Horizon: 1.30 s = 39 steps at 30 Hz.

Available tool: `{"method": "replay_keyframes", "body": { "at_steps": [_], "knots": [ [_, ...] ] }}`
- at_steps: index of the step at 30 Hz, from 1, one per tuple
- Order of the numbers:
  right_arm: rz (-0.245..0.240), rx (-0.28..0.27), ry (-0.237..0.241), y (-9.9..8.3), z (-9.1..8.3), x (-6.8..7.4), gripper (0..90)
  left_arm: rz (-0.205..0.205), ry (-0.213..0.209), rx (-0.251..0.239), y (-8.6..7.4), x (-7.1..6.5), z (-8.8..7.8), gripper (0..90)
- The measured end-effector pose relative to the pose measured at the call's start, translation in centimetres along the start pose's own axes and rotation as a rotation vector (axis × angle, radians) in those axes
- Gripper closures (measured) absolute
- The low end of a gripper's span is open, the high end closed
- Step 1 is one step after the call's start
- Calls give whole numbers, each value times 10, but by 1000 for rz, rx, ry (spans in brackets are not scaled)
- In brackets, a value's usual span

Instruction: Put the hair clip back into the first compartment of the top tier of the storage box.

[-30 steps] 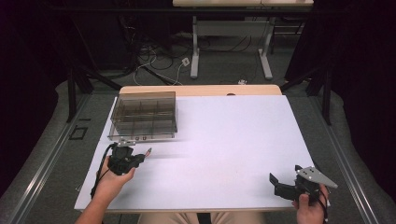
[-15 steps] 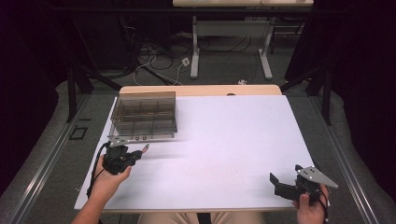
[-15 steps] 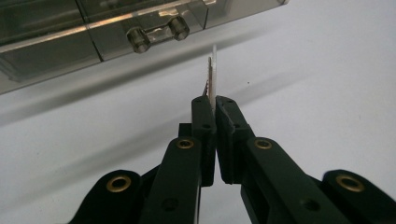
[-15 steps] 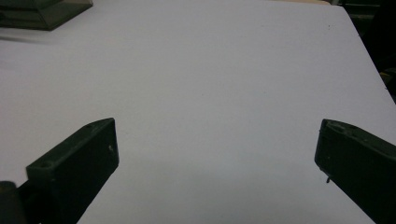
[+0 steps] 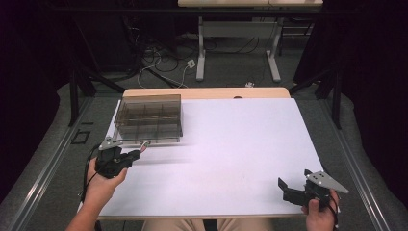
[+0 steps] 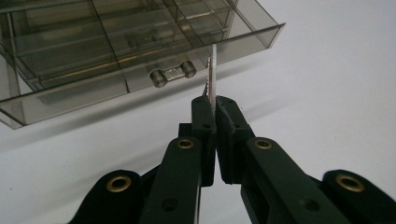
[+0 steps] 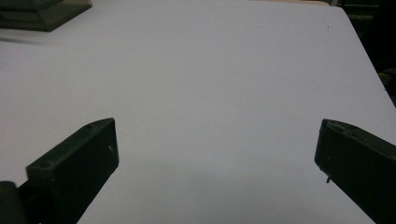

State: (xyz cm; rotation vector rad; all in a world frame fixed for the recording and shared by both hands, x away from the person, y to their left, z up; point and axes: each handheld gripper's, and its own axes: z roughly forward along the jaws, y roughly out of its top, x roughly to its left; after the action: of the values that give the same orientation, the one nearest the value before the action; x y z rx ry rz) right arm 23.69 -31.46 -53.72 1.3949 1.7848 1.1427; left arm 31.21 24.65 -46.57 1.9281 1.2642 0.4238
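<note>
Currently, the left gripper (image 6: pixel 214 103) has its jaws closed on a thin metal key (image 6: pixel 212 77), which stands edge-on between the pads and projects straight ahead past the fingertips (image 6: pixel 203 106). The serrated edge of the key faces the left jaw. Directly ahead of the key tip sits a smoke-tinted plastic organizer box (image 6: pixel 116 42), its front wall just beyond the tip; whether the key touches the wall cannot be told. A small clear handle with two round ends (image 6: pixel 173 74) is fixed to that front wall, just to the left of the key blade. The interior of the box is divided into several compartments.

From the high view, the left gripper (image 5: pixel 132 156) points toward the near edge of the organizer box (image 5: pixel 149 118), and the person's left hand (image 5: pixel 98 185) holds its body.

The right gripper (image 7: pixel 217 163) has its jaws spread wide with nothing between them. It hovers over the white table surface (image 7: pixel 210 70), well apart from the box. In the high view, the right gripper (image 5: pixel 284 186) sits at the near right corner of the table (image 5: pixel 240 144), held by the right hand (image 5: pixel 320 214).
</note>
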Motion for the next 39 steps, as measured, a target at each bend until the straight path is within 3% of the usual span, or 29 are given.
{"method": "replay_keyframes", "body": {
  "at_steps": [1,2,14,20,30,39],
  "knots": [
    [2,-18,-2,0,1,0,0,-12,-2,-10,1,0,-1,874],
    [-1,1,2,0,0,0,0,-8,2,-14,2,1,-2,874],
    [-3,-2,-1,0,0,0,0,-40,35,-72,17,14,-11,874],
    [16,-2,-1,-1,0,1,0,-56,53,-77,23,23,-15,874],
    [1,-11,1,0,0,-1,0,-85,71,-89,32,35,-20,874],
    [0,-17,0,1,-1,1,0,-71,91,-73,43,42,-18,874]
  ]
}}
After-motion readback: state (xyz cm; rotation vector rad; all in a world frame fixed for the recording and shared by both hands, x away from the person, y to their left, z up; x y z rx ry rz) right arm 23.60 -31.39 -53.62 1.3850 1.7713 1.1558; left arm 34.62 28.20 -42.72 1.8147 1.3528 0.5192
